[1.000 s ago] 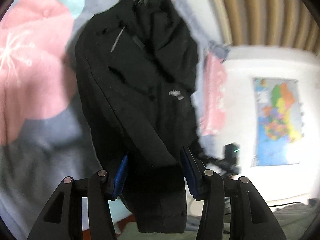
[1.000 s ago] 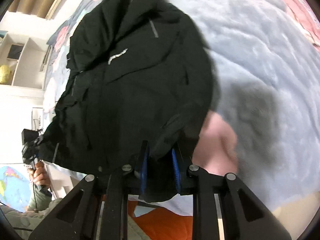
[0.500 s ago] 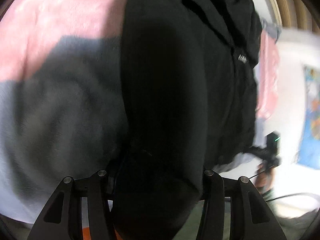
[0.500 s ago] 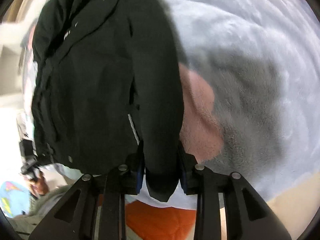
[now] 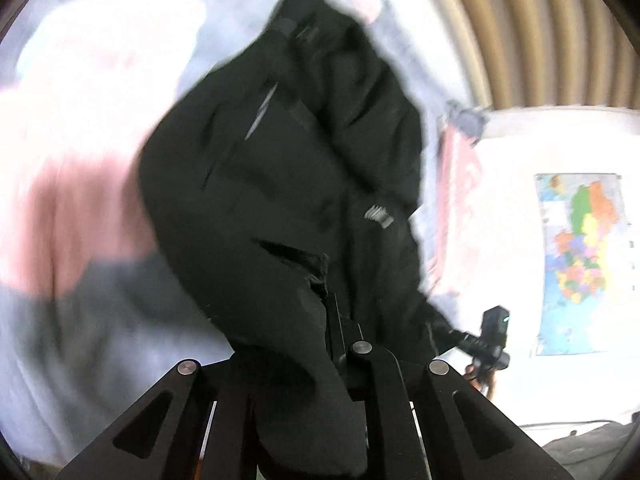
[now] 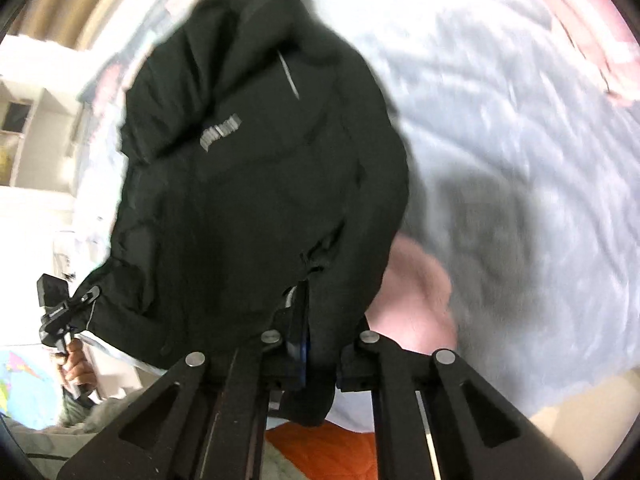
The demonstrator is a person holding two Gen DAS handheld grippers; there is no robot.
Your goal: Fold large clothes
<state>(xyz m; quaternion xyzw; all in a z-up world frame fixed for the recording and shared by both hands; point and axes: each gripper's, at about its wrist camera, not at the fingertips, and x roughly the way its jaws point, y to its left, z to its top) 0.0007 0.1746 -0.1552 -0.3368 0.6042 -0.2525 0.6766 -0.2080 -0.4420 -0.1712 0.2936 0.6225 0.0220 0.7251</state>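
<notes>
Both jaws had just closed, left gripper [image 5: 336, 320] and right gripper [image 6: 304, 320] each pinching the hem of the black jacket [image 5: 280, 184] draped over the bed [image 6: 520, 120]; thin bites risked slipping mid-fold.

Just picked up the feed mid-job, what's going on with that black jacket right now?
A person is working a black jacket with two handheld grippers over a bed covered in a grey and pink fleece blanket. The left gripper and the right gripper have each just closed on the jacket's near edge. The rest of it drapes away onto the blanket, crumpled and not yet folded.
</notes>
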